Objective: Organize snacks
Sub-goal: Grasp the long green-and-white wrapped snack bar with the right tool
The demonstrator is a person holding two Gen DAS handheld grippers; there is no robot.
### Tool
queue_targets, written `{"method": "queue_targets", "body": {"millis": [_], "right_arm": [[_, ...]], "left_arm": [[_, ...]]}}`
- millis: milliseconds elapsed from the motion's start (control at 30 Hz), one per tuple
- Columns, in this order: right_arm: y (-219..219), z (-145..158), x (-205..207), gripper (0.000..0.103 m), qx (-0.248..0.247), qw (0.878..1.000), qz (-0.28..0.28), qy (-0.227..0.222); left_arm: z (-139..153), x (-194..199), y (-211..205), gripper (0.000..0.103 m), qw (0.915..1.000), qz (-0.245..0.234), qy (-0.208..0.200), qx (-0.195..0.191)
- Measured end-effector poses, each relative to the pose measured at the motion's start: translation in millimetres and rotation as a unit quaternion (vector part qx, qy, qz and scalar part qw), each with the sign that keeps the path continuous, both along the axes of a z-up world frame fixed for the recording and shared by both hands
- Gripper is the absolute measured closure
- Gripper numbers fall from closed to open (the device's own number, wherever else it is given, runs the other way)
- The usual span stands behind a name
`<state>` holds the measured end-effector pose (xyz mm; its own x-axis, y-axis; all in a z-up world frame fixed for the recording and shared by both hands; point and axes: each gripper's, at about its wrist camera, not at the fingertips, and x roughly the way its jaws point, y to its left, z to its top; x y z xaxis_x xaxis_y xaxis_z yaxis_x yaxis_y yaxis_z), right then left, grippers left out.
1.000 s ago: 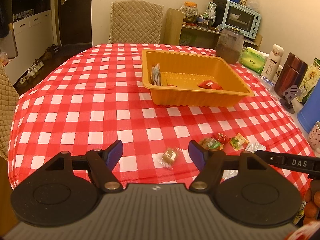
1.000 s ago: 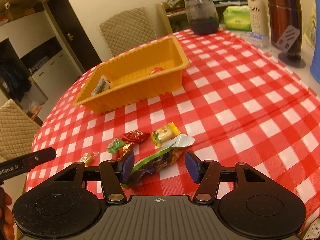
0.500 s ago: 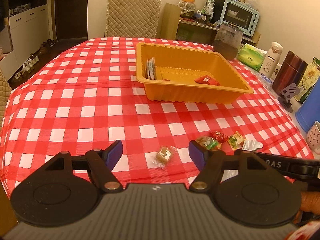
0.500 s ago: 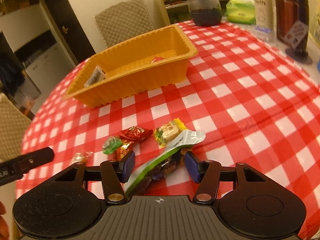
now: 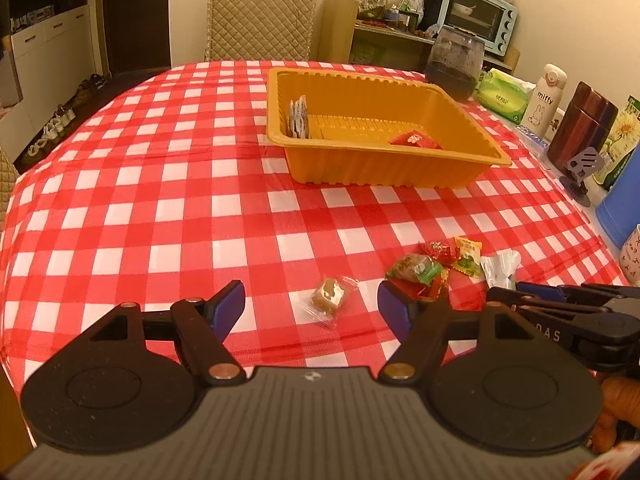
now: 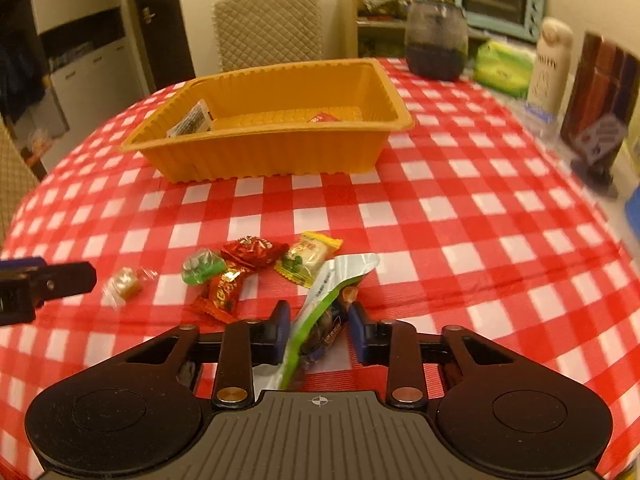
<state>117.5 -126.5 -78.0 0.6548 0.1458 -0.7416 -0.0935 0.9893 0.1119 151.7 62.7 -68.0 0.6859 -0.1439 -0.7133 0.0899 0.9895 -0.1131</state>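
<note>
An orange tray (image 5: 400,168) (image 6: 280,160) stands mid-table with a red packet (image 5: 416,140) and upright sachets (image 5: 298,118) inside. Loose snacks lie near the front edge: a clear-wrapped brown candy (image 5: 329,294) (image 6: 125,282), a green candy (image 6: 202,266), red candies (image 6: 252,250), a yellow-green packet (image 6: 306,258). My left gripper (image 5: 311,305) is open, with the brown candy between its fingers. My right gripper (image 6: 318,330) has its jaws half closed around a long green-and-silver snack packet (image 6: 324,304); whether the pads press on it does not show.
A red-checked cloth (image 5: 160,200) covers the table. A dark jar (image 5: 454,62), tissue pack (image 5: 502,94), white bottle (image 5: 546,98), brown flask (image 5: 580,124) and blue container (image 5: 622,200) line the right edge. A quilted chair (image 5: 258,20) stands behind.
My right gripper's jaws have narrowed around the long green packet and the view has swung toward the tray. My left gripper has edged closer to the brown candy.
</note>
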Motion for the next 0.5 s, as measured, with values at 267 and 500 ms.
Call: {"method": "queue_targets", "body": {"millis": [267, 500], "right_arm": [[3, -2, -2, 0.072, -0.006, 1.0, 0.004, 0.002], [10, -3, -3, 0.072, -0.031, 0.999, 0.013, -0.006]], "left_arm": [[-6, 2, -1, 0.033, 0.9999, -0.005, 0.011, 0.003], [-14, 6, -3, 0.033, 0.9996, -0.013, 0.016, 0.017]]}}
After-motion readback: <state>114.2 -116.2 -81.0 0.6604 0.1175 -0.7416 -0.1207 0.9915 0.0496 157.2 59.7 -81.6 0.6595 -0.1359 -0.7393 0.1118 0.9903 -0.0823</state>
